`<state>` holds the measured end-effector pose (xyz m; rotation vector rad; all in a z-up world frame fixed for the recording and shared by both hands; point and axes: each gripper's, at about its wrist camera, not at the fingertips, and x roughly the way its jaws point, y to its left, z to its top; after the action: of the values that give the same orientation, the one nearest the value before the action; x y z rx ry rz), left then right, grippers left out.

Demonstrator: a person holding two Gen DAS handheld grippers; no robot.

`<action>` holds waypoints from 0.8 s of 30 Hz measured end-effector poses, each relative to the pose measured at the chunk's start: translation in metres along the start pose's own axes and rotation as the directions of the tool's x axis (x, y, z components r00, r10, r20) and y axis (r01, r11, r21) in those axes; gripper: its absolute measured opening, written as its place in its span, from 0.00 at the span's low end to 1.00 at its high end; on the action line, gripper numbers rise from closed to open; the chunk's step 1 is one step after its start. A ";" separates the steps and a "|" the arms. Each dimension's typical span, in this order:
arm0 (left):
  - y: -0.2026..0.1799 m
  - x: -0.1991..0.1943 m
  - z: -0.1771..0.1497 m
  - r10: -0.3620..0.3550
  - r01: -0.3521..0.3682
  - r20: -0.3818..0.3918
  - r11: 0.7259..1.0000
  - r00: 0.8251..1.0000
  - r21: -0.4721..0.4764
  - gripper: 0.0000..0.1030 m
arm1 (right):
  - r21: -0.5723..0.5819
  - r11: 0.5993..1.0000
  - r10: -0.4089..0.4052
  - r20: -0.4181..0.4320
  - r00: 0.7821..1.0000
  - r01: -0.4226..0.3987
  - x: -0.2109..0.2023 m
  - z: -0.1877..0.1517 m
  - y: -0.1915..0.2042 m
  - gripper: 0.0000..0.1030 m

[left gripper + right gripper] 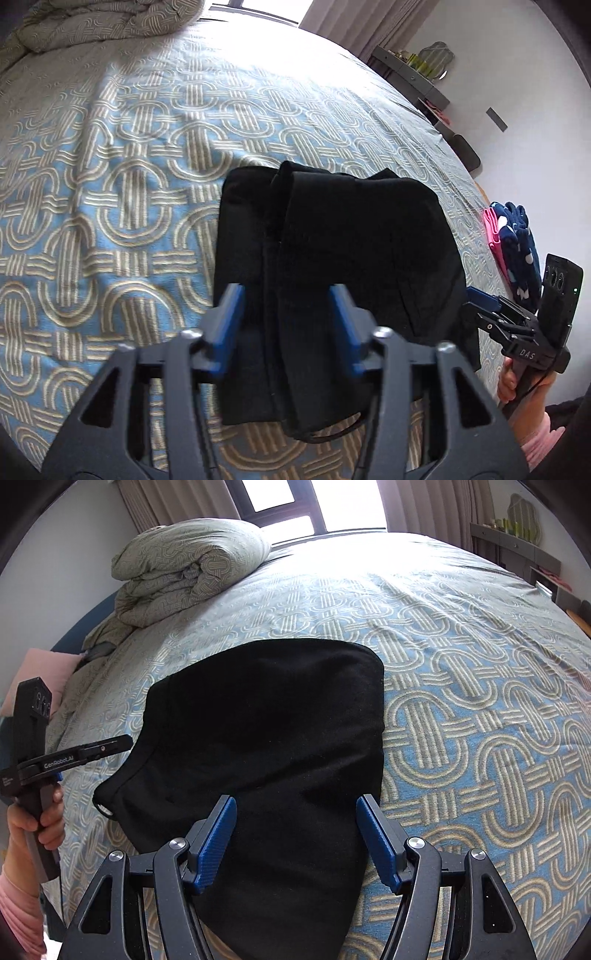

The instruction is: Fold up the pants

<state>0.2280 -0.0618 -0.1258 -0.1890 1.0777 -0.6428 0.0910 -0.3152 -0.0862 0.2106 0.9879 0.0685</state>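
Note:
Black pants [351, 229] lie folded into a thick bundle on the patterned bedspread [110, 166]. My left gripper [286, 295] hovers over the bundle's near end with its blue pads apart; the cloth shows between them but they do not press on it. In the right wrist view the pants [277, 720] spread as a dark slab, and my right gripper [295, 805] stands open above their near part. Each gripper also appears in the other's view: the right gripper [480, 299] at the right edge, the left gripper [122, 742] at the left, each held by a hand.
A rolled duvet [192, 565] sits at the head of the bed beside a pink pillow [44, 668]. Navy and pink garments [517, 240] lie past the bed's right side. A dark shelf unit [413, 74] stands by the wall.

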 end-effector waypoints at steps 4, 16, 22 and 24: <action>-0.004 0.018 0.005 -0.002 0.003 -0.027 1.000 1.000 0.019 0.66 | 0.014 1.000 -0.005 -0.004 1.000 0.006 0.002 -0.002 -0.005 0.67; -0.009 -0.029 0.021 -0.159 0.162 0.125 0.987 0.979 -0.011 0.07 | 0.063 0.998 -0.007 0.006 1.000 0.007 -0.002 -0.004 -0.017 0.67; 0.006 -0.021 0.022 0.028 -0.033 0.109 0.999 0.994 0.041 0.09 | 0.055 0.998 0.018 0.047 0.999 -0.021 -0.015 0.000 -0.013 0.67; 0.030 0.002 0.010 0.102 -0.102 0.054 0.995 0.993 0.001 0.15 | 0.052 0.998 0.024 0.036 0.999 -0.026 -0.012 -0.002 -0.013 0.67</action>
<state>0.2486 -0.0404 -0.1356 -0.1458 1.0273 -0.5451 0.0825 -0.3294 -0.0799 0.2712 0.9530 0.0614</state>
